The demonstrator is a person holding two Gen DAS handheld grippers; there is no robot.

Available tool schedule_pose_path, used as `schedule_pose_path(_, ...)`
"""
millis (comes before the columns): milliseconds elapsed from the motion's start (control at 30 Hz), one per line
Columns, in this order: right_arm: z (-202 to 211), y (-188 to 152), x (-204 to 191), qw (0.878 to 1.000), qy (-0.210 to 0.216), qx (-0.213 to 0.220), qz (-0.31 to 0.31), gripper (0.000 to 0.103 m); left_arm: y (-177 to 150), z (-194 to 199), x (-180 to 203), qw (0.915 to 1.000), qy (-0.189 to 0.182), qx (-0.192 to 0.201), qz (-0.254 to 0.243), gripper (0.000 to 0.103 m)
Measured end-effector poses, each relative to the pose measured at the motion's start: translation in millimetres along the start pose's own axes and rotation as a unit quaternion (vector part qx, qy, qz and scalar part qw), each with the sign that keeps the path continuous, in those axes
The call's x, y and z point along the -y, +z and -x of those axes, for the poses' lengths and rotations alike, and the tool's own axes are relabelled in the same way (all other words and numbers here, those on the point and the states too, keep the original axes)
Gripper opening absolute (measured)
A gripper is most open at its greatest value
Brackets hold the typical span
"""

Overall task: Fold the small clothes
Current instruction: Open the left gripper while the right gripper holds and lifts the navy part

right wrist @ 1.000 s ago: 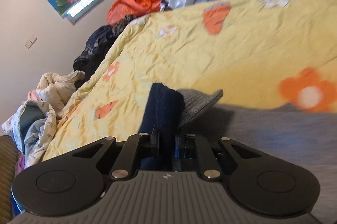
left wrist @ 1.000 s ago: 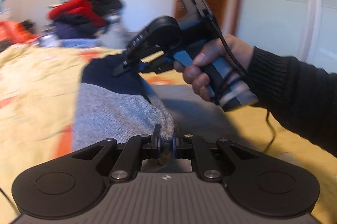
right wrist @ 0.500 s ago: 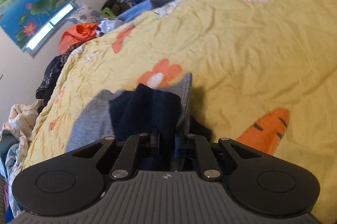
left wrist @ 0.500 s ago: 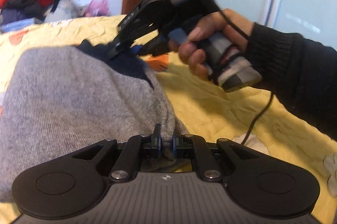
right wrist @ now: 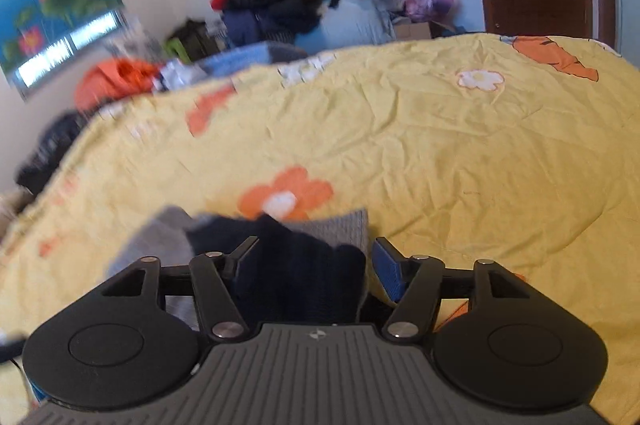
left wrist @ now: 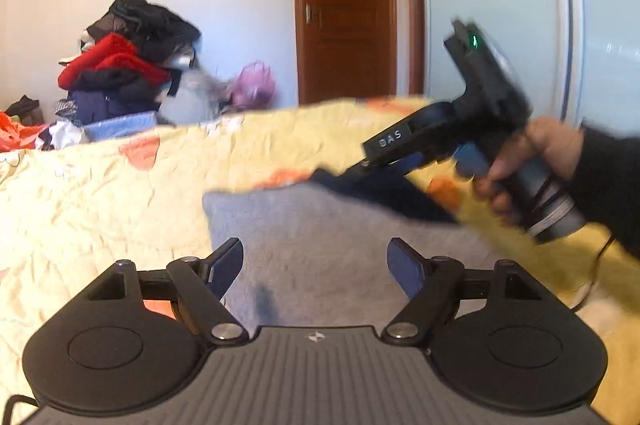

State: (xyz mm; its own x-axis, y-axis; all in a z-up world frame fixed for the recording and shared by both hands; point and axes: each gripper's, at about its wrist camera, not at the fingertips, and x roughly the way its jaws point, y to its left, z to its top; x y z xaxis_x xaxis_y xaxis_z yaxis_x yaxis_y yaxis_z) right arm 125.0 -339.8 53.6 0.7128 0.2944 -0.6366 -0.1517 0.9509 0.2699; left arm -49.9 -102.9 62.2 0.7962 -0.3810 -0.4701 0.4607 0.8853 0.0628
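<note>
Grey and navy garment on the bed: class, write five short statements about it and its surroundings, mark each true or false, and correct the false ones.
1. The grey and navy garment lies on a yellow bedspread printed with orange flowers. True.
2. The left gripper is clamped on the garment. False: its jaws are opening, pads clear, grey fabric lying between them.
3. A hand in a dark sleeve holds the right gripper. True.
4. The door behind the bed is white. False: it is brown wood.
5. The right gripper has nothing between its fingers. False: its jaws are opening and the navy part sits between them.
</note>
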Motion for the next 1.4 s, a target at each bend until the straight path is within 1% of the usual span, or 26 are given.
schedule_pose_path(33, -8, -4, 1, 1.000, -0.002, -0.013, 0.007, 0.020, -7, -9, 5, 0.9996, -0.006, -0.021, -0.016, 0.079)
schedule_pose_path(67, -10, -8, 3, 1.000, -0.004, -0.022, 0.008, 0.011, -16, -19, 9, 0.9985, -0.014, -0.043, -0.030, 0.079)
schedule_pose_path(133, -3, -14, 15, 1.000, -0.003, -0.015, 0.001, 0.010, -28, -28, 16, 0.9976, -0.006, -0.046, -0.051, 0.081)
schedule_pose_path(200, -2, -18, 33, 0.999, 0.002, -0.017, -0.027, 0.011, -23, -27, 6, 0.9979, -0.019, -0.055, -0.030, 0.081)
schedule_pose_path(267, 6, -20, 39, 0.999, 0.015, -0.015, -0.043, 0.014, -18, -24, -3, 0.9979, -0.020, -0.054, -0.029, 0.081)
schedule_pose_path(333, 16, -16, 32, 0.999, -0.003, -0.002, -0.043, 0.033, -7, -17, -8, 0.9989, -0.016, -0.030, -0.032, 0.082)
schedule_pose_path(400, 38, -8, 24, 0.997, -0.007, 0.055, -0.051, 0.034, 8, -19, -9, 0.9994, -0.025, 0.003, -0.024, 0.082)
schedule_pose_path(467, 50, 2, 8, 0.994, 0.040, 0.085, -0.049, 0.038, 22, -29, -11, 0.9990, -0.040, 0.011, -0.018, 0.082)
schedule_pose_path(567, 29, 19, -18, 0.985, 0.152, 0.032, -0.073, 0.075, 38, -69, -9, 0.9986, -0.043, -0.027, -0.017, 0.082)
schedule_pose_path(600, 14, 22, -23, 0.982, 0.173, 0.005, -0.080, 0.076, 41, -87, -11, 0.9975, -0.043, -0.056, -0.009, 0.082)
schedule_pose_path(667, -16, 20, -27, 0.981, 0.164, -0.040, -0.093, 0.076, 39, -113, -18, 0.9945, -0.052, -0.090, 0.015, 0.082)
schedule_pose_path(700, -32, 15, -24, 0.982, 0.145, -0.067, -0.101, 0.073, 34, -115, -21, 0.9946, -0.057, -0.085, 0.019, 0.083)
schedule_pose_path(733, -43, 9, -17, 0.983, 0.128, -0.079, -0.104, 0.059, 29, -115, -21, 0.9951, -0.060, -0.076, 0.016, 0.083)
schedule_pose_path(767, -40, 2, -10, 0.986, 0.129, -0.049, -0.093, 0.053, 24, -115, -21, 0.9958, -0.061, -0.067, 0.010, 0.083)
schedule_pose_path(833, -38, -7, 5, 0.987, 0.119, -0.037, -0.102, 0.010, 20, -118, -18, 0.9966, -0.060, -0.057, -0.001, 0.083)
schedule_pose_path(867, -38, -10, 13, 0.987, 0.108, -0.036, -0.111, 0.000, 22, -118, -18, 0.9966, -0.060, -0.057, 0.003, 0.084)
schedule_pose_path(933, -37, -12, 30, 0.980, 0.120, -0.039, -0.156, 0.000, 24, -110, -23, 0.9974, -0.058, -0.039, 0.016, 0.084)
schedule_pose_path(1000, -17, -11, 37, 0.975, 0.113, -0.029, -0.189, 0.020, 22, -87, -37, 0.9964, -0.057, -0.006, 0.063, 0.085)
schedule_pose_path(1033, 2, -11, 39, 0.976, 0.108, -0.001, -0.189, 0.048, 22, -78, -49, 0.9936, -0.061, 0.005, 0.095, 0.086)
schedule_pose_path(1067, 22, -11, 40, 0.978, 0.106, 0.032, -0.178, 0.067, 22, -73, -63, 0.9888, -0.066, 0.006, 0.134, 0.088)
schedule_pose_path(1100, 39, -13, 43, 0.980, 0.103, 0.057, -0.163, 0.097, 21, -74, -79, 0.9823, -0.072, -0.004, 0.173, 0.089)
schedule_pose_path(1133, 48, -14, 46, 0.982, 0.092, 0.065, -0.153, 0.101, 19, -81, -93, 0.9746, -0.077, -0.027, 0.209, 0.089)
schedule_pose_path(1233, 42, -19, 60, 0.988, 0.041, 0.005, -0.146, 0.088, 8, -106, -122, 0.9511, -0.072, -0.100, 0.283, 0.088)
schedule_pose_path(1267, 36, -24, 64, 0.987, 0.040, -0.014, -0.152, 0.085, 5, -113, -127, 0.9420, -0.097, -0.112, 0.301, 0.088)
schedule_pose_path(1333, 23, -34, 62, 0.983, 0.075, -0.041, -0.164, 0.084, 3, -121, -135, 0.9281, -0.129, -0.115, 0.330, 0.088)
schedule_pose_path(1400, 16, -40, 57, 0.978, 0.112, -0.034, -0.171, 0.083, 4, -133, -139, 0.9116, -0.156, -0.124, 0.360, 0.088)
